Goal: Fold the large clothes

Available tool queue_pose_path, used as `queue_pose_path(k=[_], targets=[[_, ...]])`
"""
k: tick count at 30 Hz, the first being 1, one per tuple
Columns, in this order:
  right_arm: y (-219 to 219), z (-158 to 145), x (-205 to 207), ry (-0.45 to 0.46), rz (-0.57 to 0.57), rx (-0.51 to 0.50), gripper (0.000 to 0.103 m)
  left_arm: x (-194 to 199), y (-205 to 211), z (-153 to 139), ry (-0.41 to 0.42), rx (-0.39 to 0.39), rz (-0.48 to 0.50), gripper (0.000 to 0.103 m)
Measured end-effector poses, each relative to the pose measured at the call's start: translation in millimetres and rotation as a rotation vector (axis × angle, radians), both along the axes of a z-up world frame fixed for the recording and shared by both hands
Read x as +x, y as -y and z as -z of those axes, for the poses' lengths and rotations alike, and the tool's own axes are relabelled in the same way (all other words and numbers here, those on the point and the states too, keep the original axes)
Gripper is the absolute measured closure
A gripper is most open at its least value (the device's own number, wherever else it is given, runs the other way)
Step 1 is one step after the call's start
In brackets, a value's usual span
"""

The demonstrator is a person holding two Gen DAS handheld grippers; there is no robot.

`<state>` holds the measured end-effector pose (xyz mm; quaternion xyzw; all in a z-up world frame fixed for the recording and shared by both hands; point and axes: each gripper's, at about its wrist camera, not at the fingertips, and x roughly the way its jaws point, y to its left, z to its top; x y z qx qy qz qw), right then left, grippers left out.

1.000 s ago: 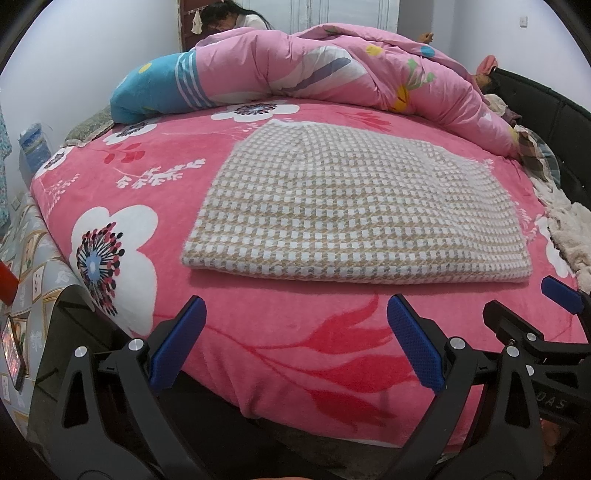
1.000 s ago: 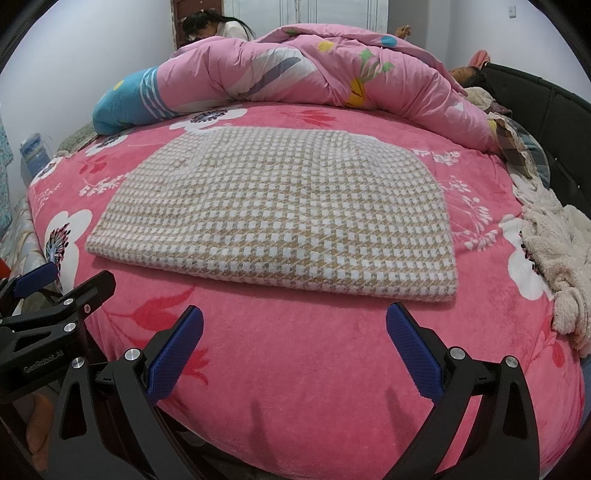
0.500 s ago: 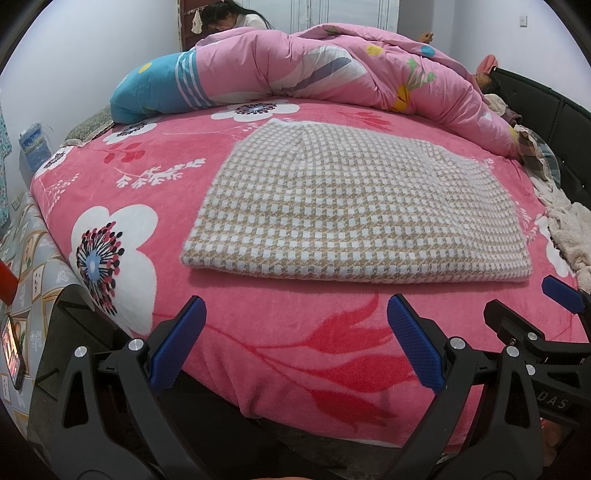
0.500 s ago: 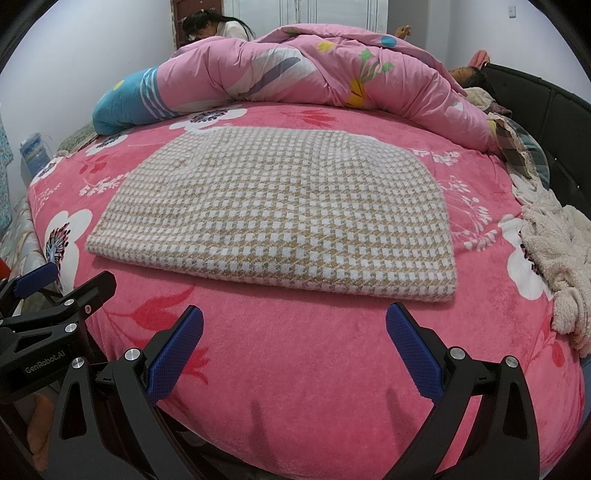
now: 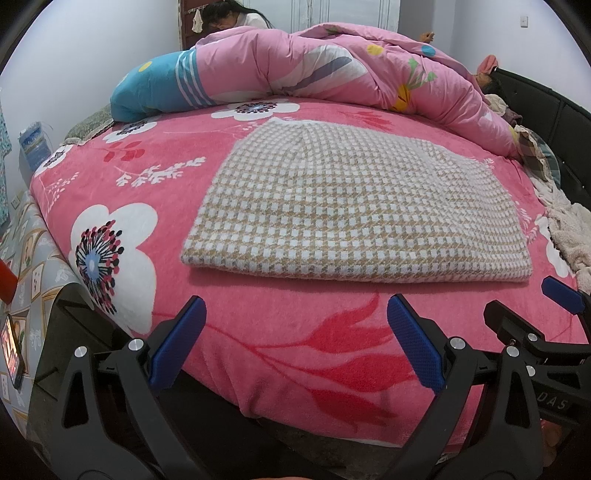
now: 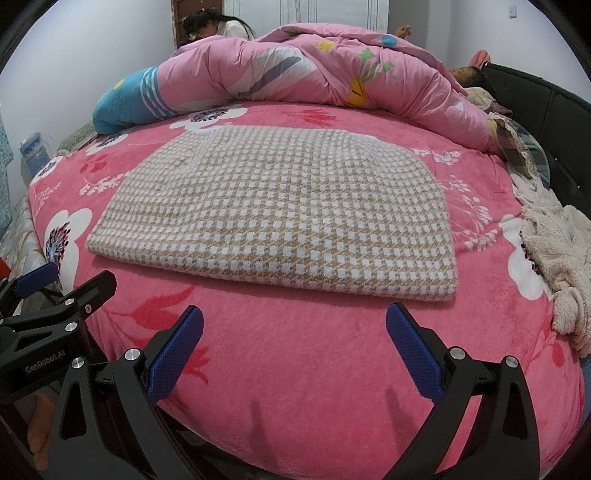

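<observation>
A folded beige-and-white checked garment [image 5: 351, 206] lies flat on the pink flowered bed cover [image 5: 295, 332]; it also shows in the right wrist view [image 6: 280, 218]. My left gripper [image 5: 293, 341] is open and empty, held over the bed's near edge, short of the garment's near fold. My right gripper [image 6: 293, 341] is open and empty, also short of the near fold. The right gripper shows at the right edge of the left wrist view [image 5: 532, 332]. The left gripper shows at the left edge of the right wrist view [image 6: 55, 295].
A rolled pink quilt [image 5: 332, 70] lies along the bed's far side, with a person [image 5: 229, 16] behind it. A fluffy cream garment [image 6: 557, 251] lies at the right edge. A black bed frame [image 6: 546, 118] runs along the right. A lit phone [image 5: 13, 350] is at lower left.
</observation>
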<state>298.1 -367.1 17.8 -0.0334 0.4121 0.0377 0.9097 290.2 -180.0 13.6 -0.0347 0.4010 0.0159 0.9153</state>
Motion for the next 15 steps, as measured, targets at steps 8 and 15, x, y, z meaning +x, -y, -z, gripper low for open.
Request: queue_pose_path(k=[8,15], targets=[[0.4,-0.2,-0.8,0.001,0.0,0.001,0.007,0.0,0.0,-0.1,-0.001,-0.001,0.002,0.008],[1.7,-0.1,0.3,0.0,-0.005,0.001,0.007,-0.6,0.7,0.4,0.001,0.0,0.001,0.008]])
